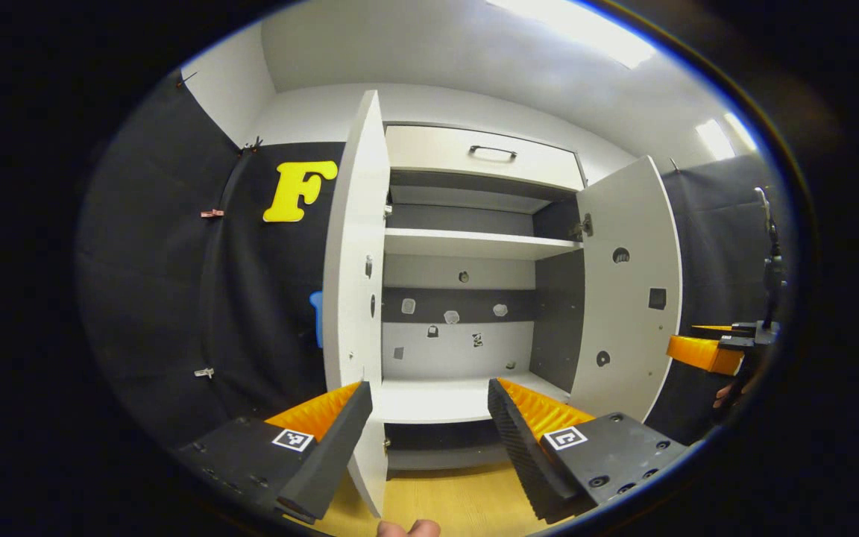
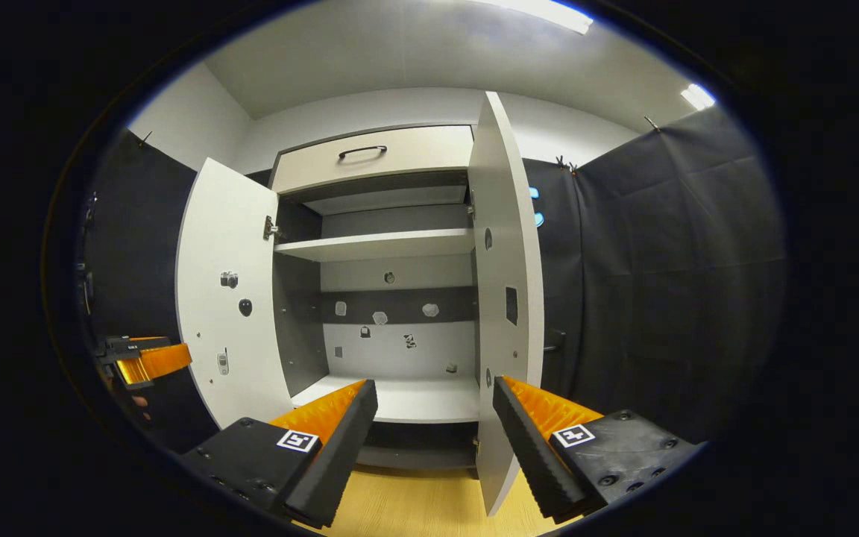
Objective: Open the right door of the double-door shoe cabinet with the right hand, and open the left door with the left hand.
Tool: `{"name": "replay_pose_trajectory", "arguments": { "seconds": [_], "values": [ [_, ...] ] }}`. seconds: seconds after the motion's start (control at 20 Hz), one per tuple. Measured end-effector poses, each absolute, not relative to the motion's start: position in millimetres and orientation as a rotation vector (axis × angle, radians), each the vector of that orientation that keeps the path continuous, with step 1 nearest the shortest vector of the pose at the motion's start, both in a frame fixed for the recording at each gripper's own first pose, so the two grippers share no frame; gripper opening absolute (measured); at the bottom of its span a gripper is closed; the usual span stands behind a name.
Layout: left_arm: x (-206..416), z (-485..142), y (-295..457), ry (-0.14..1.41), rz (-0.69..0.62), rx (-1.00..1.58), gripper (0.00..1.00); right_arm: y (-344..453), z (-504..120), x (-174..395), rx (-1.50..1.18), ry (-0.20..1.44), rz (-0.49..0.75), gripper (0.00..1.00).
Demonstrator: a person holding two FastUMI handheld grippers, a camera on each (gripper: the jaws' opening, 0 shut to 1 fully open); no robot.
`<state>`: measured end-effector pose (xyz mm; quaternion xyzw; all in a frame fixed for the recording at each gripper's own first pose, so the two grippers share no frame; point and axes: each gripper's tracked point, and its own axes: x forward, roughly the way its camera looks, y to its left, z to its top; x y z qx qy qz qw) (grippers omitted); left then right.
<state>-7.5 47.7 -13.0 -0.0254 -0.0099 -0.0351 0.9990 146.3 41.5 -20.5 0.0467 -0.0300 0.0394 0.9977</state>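
The left tongs (image 1: 429, 418) are released, the two ribbed fingers spread wide with nothing between them, the edge of the left door (image 1: 355, 298) standing just past the inner face of the left-hand finger. The right tongs (image 2: 435, 418) are released too, spread the same way, with the right door (image 2: 508, 298) rising between the fingers nearer the right-hand one. Neither pair presses on anything. I judge both pairs stand apart because the doors need no more pulling: each is swung well out from the shoe cabinet (image 1: 467, 246), so both halves of the task look done.

In the left gripper view the right door (image 1: 627, 298) faces inward, and the other tongs (image 1: 705, 350) sit beyond it. In the right gripper view the left door (image 2: 228, 298) likewise shows its inner face, with the other tongs (image 2: 150, 362) low beside it.

Inside, a white shelf (image 1: 474, 244) and the cabinet floor carry no shoes; a drawer (image 1: 485, 155) with a dark handle sits closed above. Small marks on the back panel are too small to identify. The door handles are on the outer faces, turned away. A fingertip (image 1: 408, 528) is cut off at the lower edge.
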Motion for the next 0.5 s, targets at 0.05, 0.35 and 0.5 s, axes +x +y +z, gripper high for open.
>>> {"name": "replay_pose_trajectory", "arguments": {
  "seconds": [0.05,0.35,0.5],
  "values": [
    [-7.6,-15.1,43.1,-0.012,-0.068,-0.049,0.96,40.6,-19.2,146.5,0.09,-0.063,0.077,0.98],
    [-10.8,-11.7,30.7,-0.031,-0.032,-0.05,0.96,36.3,-12.8,145.2,0.085,-0.079,0.075,0.98],
    [-11.1,-11.5,26.6,-0.025,-0.037,-0.075,0.96,34.7,-13.2,143.9,0.069,-0.082,0.077,0.98]
  ]
}}
